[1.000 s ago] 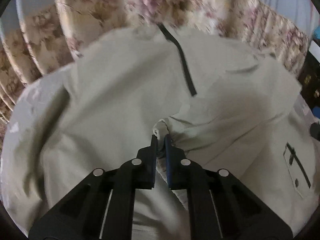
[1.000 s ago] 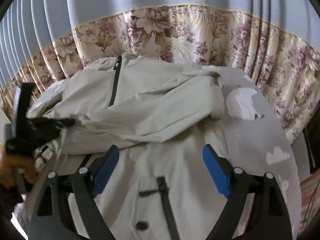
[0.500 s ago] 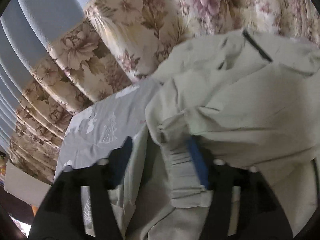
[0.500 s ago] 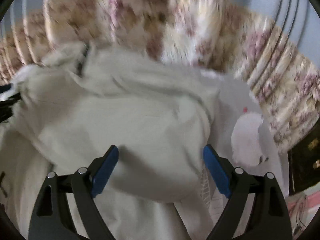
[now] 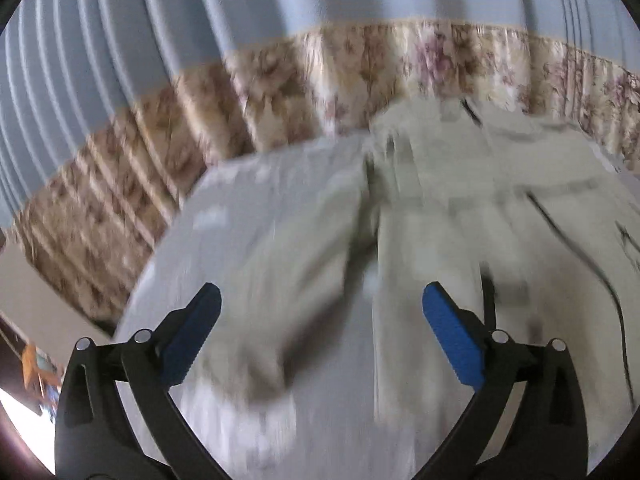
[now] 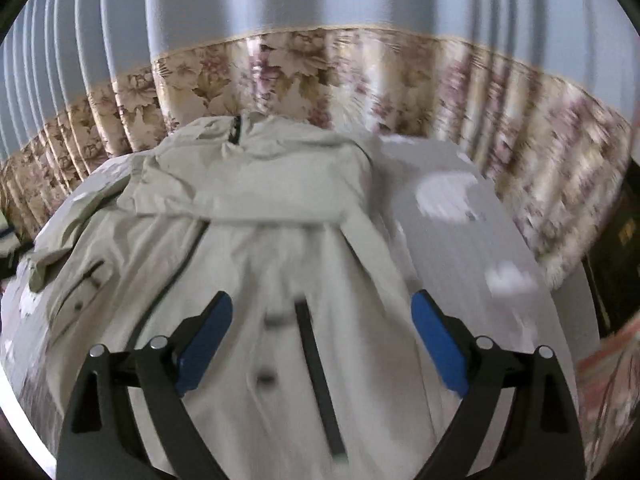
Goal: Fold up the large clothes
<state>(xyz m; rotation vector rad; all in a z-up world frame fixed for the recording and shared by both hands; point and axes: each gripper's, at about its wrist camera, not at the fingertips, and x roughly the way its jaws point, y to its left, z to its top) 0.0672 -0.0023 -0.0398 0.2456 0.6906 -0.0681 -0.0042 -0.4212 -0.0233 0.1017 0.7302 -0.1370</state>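
Floral curtains (image 6: 320,76) hang behind the bed (image 6: 460,248), where the beige jacket (image 6: 280,208) lies spread, collar at the far edge. Both sleeves look folded across the chest, so the sleeve step seems done. The left gripper (image 5: 320,332), jaws just opened, hangs empty; the right gripper (image 6: 320,340) gapes empty too. Next likely comes grasping the hem at the near edge; bare sheet on both sides leaves room.

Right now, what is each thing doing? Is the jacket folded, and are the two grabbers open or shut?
Jacket: spread on the bed, sleeves folded in across the chest, zipper closed, not yet fully folded.
Left gripper: open, has just been opening, nothing between the jaws.
Right gripper: open, empty, over the jacket.
Curtain: drawn shut.
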